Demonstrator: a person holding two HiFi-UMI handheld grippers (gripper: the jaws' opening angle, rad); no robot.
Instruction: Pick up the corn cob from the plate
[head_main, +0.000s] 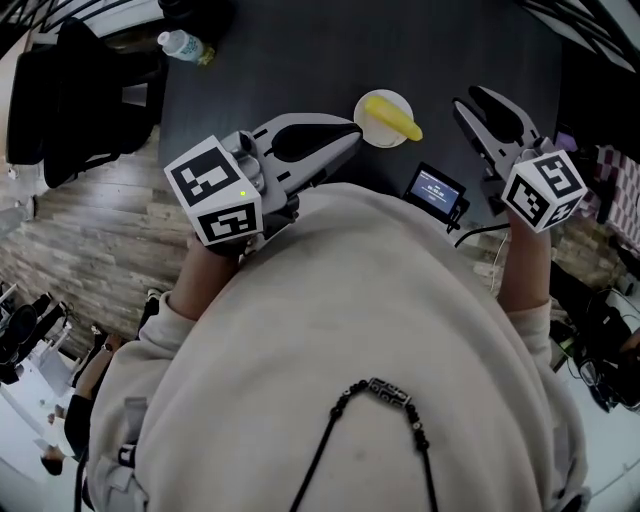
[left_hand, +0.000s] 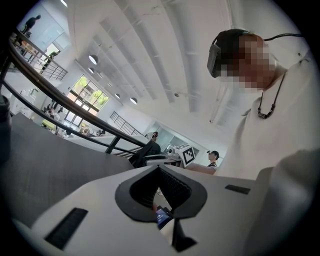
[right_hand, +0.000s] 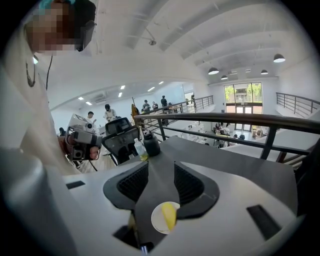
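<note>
A yellow corn cob (head_main: 393, 117) lies on a small white plate (head_main: 370, 128) on the dark table (head_main: 270, 60). My left gripper (head_main: 352, 133) hovers just left of the plate, its tips close to the rim; in the left gripper view its jaws (left_hand: 159, 169) meet at the tips, shut on nothing. My right gripper (head_main: 468, 100) hangs to the right of the plate, apart from it. In the right gripper view its jaws (right_hand: 161, 169) stand open, with the corn cob (right_hand: 169, 215) and plate (right_hand: 157, 221) showing through the gap, farther off.
A small lit screen (head_main: 435, 190) sits near the table's front edge between the grippers. A water bottle (head_main: 182, 45) and a dark flask (right_hand: 151, 145) stand at the far left corner, with a black chair (head_main: 70, 90) beyond the table's left edge.
</note>
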